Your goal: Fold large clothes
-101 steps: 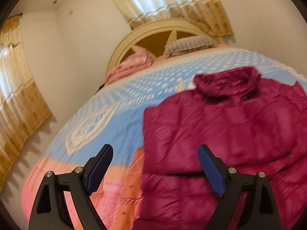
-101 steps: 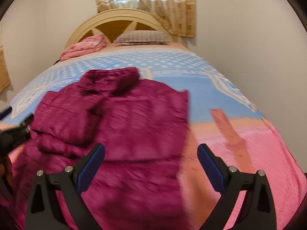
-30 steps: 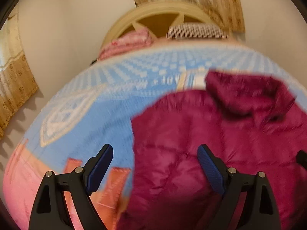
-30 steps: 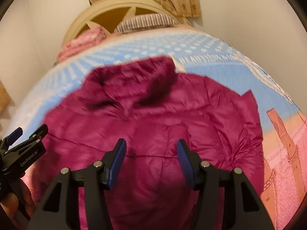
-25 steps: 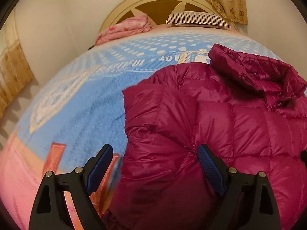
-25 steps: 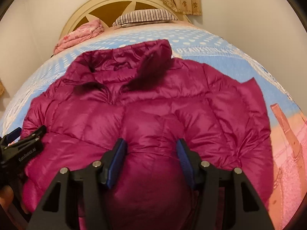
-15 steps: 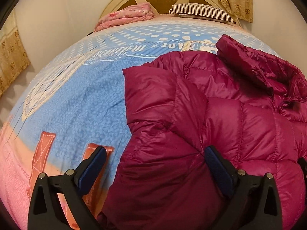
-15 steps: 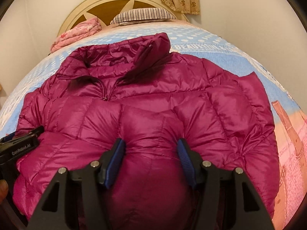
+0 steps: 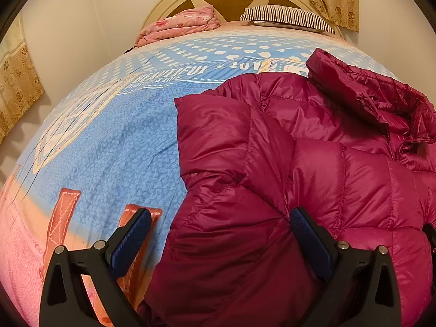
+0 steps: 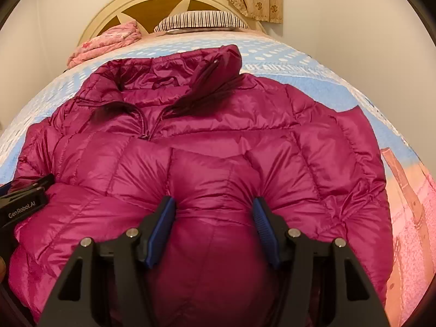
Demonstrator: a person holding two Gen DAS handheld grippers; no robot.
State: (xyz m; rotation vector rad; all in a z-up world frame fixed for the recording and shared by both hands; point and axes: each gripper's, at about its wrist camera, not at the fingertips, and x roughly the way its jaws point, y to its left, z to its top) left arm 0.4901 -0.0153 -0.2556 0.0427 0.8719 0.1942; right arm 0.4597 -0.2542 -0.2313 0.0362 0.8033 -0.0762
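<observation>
A magenta puffer jacket [image 9: 313,150] lies front up on the bed, its hood [image 10: 169,76] toward the headboard. My left gripper [image 9: 218,218] stands wide open over the jacket's folded-in left edge. Its right pad touches a crease and its left finger hangs over the bedspread [image 9: 109,136]. In the right wrist view, my right gripper [image 10: 212,204] is shut on a puffed bulge of the jacket [image 10: 218,141] near its lower middle, and the fabric gathers at both pads. The left gripper's tips [image 10: 38,186] show at that view's left edge, resting against the jacket.
A striped pillow [image 9: 286,16] and a folded pink blanket [image 9: 179,24] lie at the cream headboard [image 10: 152,2]. Blue and pink bedspread stretches to the left of the jacket. Curtains [image 9: 16,81] hang on the left wall, and a bare wall stands to the right.
Both grippers have sunk closer to the jacket. The left jaws spread a little wider. The right jaws, wide apart in the earliest frame, now pinch the jacket's bulge.
</observation>
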